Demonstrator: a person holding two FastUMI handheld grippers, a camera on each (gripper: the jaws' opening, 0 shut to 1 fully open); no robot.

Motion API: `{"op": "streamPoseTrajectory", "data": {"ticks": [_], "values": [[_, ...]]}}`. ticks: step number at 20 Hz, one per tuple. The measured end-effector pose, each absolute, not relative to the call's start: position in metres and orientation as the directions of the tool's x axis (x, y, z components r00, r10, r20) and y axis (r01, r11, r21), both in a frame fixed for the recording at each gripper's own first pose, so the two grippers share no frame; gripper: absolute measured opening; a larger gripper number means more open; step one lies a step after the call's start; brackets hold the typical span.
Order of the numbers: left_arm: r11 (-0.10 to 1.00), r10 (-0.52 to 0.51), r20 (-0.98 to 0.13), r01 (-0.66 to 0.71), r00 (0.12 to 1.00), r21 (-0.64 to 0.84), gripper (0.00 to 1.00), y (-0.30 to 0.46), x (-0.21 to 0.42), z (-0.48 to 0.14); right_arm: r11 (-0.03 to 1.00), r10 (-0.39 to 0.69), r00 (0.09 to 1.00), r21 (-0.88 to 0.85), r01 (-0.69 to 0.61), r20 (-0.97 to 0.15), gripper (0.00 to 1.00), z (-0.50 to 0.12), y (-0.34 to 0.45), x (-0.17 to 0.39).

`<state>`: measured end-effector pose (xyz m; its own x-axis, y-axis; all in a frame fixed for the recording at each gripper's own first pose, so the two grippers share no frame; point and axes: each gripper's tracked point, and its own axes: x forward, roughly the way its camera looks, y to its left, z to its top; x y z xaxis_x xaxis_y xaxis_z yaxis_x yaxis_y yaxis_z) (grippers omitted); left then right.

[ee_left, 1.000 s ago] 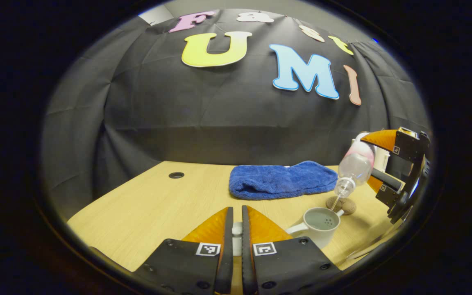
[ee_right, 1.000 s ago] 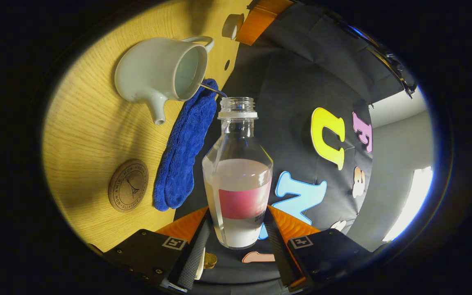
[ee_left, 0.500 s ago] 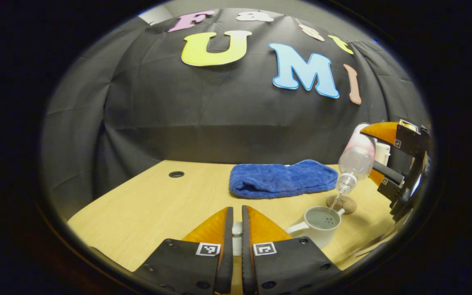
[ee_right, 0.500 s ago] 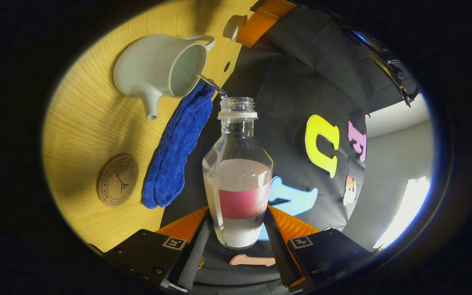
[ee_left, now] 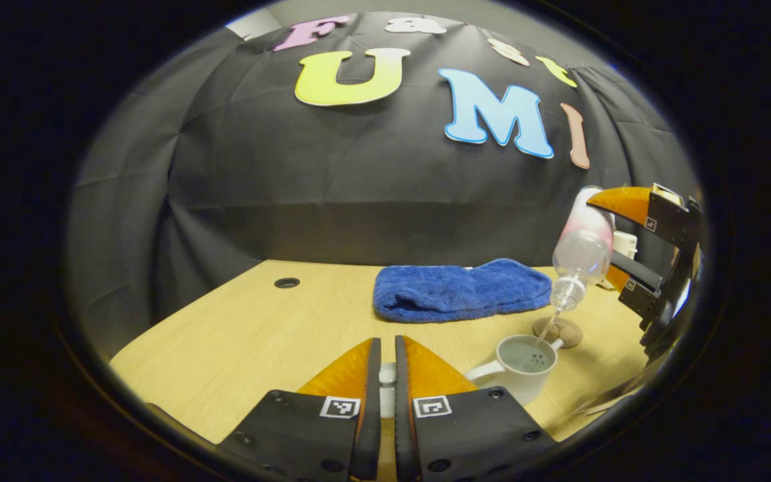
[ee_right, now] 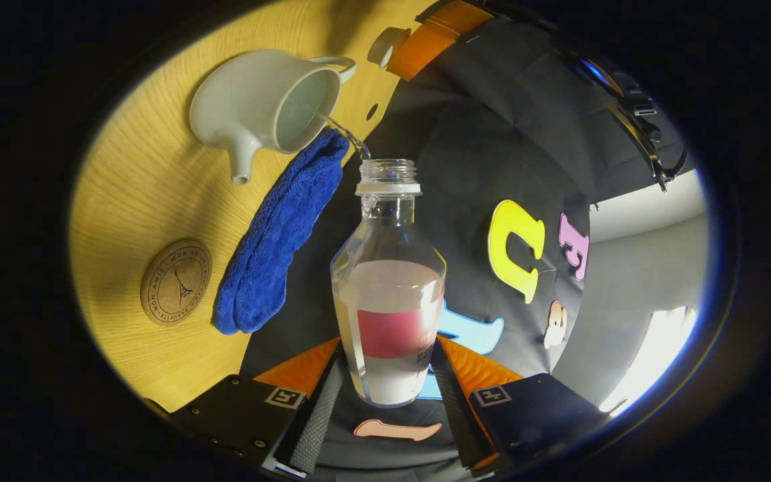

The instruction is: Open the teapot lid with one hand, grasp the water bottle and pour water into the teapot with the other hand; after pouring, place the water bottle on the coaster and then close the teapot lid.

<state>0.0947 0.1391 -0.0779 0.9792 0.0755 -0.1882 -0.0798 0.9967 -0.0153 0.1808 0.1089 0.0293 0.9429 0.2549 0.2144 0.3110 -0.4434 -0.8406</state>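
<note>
My left gripper [ee_left: 386, 345] is shut on the knob of the small white teapot lid [ee_left: 386, 376], held just above the table's front. The lidless white teapot [ee_left: 521, 365] stands to its right, with water inside. My right gripper [ee_right: 389, 348] is shut on the clear water bottle [ee_right: 389, 301] with a red label. The bottle is tipped mouth-down, and a thin stream [ee_right: 345, 134] runs from it into the teapot [ee_right: 265, 100]. In the left gripper view the bottle [ee_left: 579, 251] hangs above the pot. The round cork coaster [ee_left: 558, 330] lies just behind the pot.
A folded blue towel [ee_left: 459, 291] lies across the back of the wooden table [ee_left: 251, 335], close to the coaster [ee_right: 176, 282]. A small round cable hole [ee_left: 286, 282] sits at the table's back left. The booth's black cloth wall stands right behind.
The right gripper has lifted and tipped the bottle a little steeper over the teapot, and water keeps flowing. The left gripper with the lid has stayed put.
</note>
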Motion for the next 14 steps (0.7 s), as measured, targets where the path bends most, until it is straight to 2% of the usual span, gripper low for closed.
{"op": "streamPoseTrajectory", "data": {"ticks": [14], "values": [[0.997, 0.07, -0.197, -0.075, 0.978, -0.017, 0.16, 0.137, 0.093, -0.079, -0.541, 0.345, 0.907, -0.739, 0.402, 0.24, 0.76, 0.034, 0.122, 0.176]]}}
